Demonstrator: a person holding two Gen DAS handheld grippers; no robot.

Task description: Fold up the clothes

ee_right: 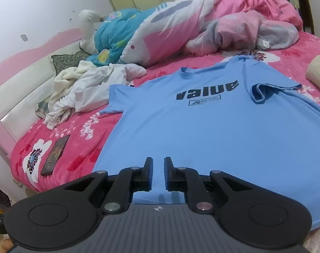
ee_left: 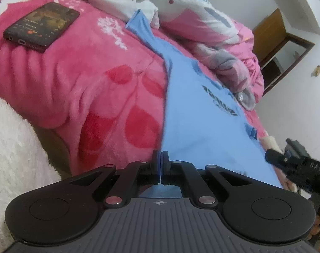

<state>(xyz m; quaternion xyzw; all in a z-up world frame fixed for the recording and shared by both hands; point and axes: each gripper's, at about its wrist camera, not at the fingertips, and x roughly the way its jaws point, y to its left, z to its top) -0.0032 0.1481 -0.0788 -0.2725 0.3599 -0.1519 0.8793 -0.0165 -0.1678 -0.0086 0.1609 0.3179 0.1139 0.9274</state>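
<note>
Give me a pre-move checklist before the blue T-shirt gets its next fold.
1. Left gripper pinching the blue T-shirt at its hem corner: ok, jaws shut on the fabric.
2. Right gripper gripping the shirt: not ok, jaws narrowly apart above the cloth.
3. Shirt spread print side up: ok.
4. Right-hand sleeve flat: not ok, it is curled over.
5. Phone clear of the shirt: ok, it lies apart on the pink blanket.
</note>
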